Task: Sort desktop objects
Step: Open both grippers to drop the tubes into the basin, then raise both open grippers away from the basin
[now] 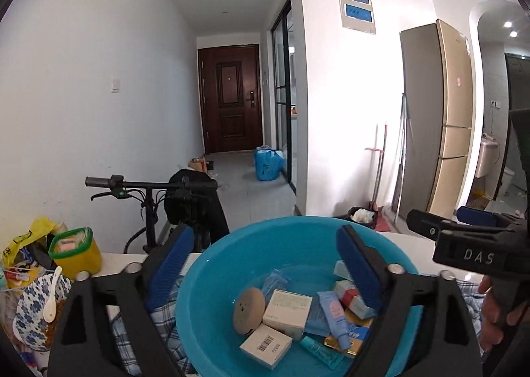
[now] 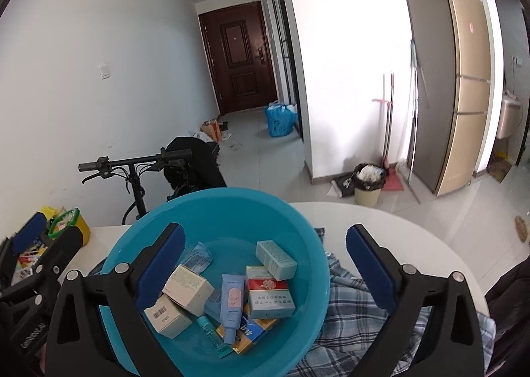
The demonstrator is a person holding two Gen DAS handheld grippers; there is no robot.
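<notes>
both grippers hang over the blue basin (image 2: 308, 244) with nothing between their pads: the left gripper (image 1: 265, 264) has its jaws wide apart above the pile, and the right gripper (image 2: 265, 264) stands just as wide over the basin's right half. the sorted things lie heaped in the basin's bottom: white boxes (image 1: 286, 309), a round tan disc (image 1: 248, 310), a pale blue tube (image 2: 232, 304), a red-and-white pack (image 2: 266, 284). my read is that the drop is done, so lift straight clear before swinging aside, lest a pad catch the basin's rim. the basin sits on a plaid cloth (image 2: 357, 317) on a white table (image 2: 381, 221). right of the basin the table is bare up to its curved edge; left of it stand a yellow tub (image 1: 74, 253) and a patterned bowl (image 1: 33, 314), so i'd move rightward. beyond the basin a bike (image 2: 132, 166) stands.
</notes>
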